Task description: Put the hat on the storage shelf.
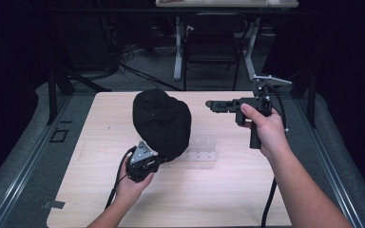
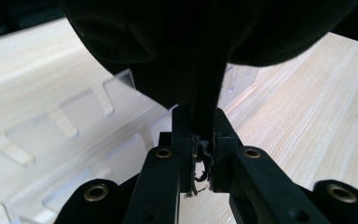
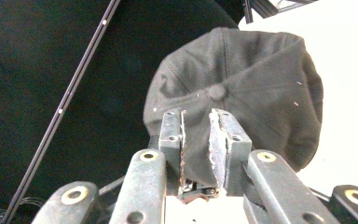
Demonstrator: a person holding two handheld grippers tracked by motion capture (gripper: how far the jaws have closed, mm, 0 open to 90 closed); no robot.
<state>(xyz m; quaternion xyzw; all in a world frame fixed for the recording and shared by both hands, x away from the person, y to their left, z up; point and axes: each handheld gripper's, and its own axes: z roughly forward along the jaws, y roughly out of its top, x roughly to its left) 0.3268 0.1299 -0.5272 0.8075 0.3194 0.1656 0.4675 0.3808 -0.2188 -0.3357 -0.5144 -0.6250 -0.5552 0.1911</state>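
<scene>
**Left tool holds the black cap above the surface**

The left tool (image 1: 158, 159) is clenched on the lower edge of the black cap (image 1: 162, 122); in the left gripper view its 2 jaws pinch the dark fabric between them. The cap hangs upright from this grip, over the wooden surface (image 1: 218, 190), and just beside a clear plastic holder (image 1: 202, 148) that lies flat there. The right tool (image 1: 211, 104) is raised at the right of the cap and points at it. Its jaws stand a little apart with nothing between them, near the cap but not touching.
</scene>
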